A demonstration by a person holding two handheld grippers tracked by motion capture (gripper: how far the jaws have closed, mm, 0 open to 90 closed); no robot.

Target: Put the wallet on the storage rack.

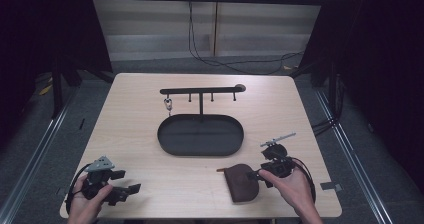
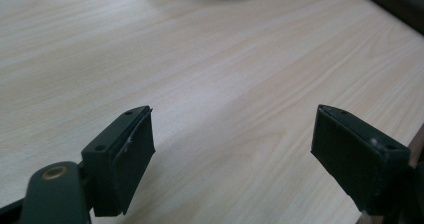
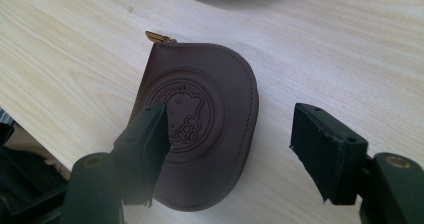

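Now centre the wide-open right gripper [image 3: 227, 144] over the brown leather pouch [image 3: 205, 119] edge before closing; keep level.

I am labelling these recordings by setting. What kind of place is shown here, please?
Probably a lab or recording booth, not a home: a lone wooden table stands between dark curtains, with cables on the grey floor. On it are a hook stand with an oval tray, a brown leather pouch and hand-held grippers.

Both grippers [image 1: 122, 183] [image 1: 263, 174] black, brass screws at the jaw roots — grey three-cornered plate [image 1: 101, 163] tops the left
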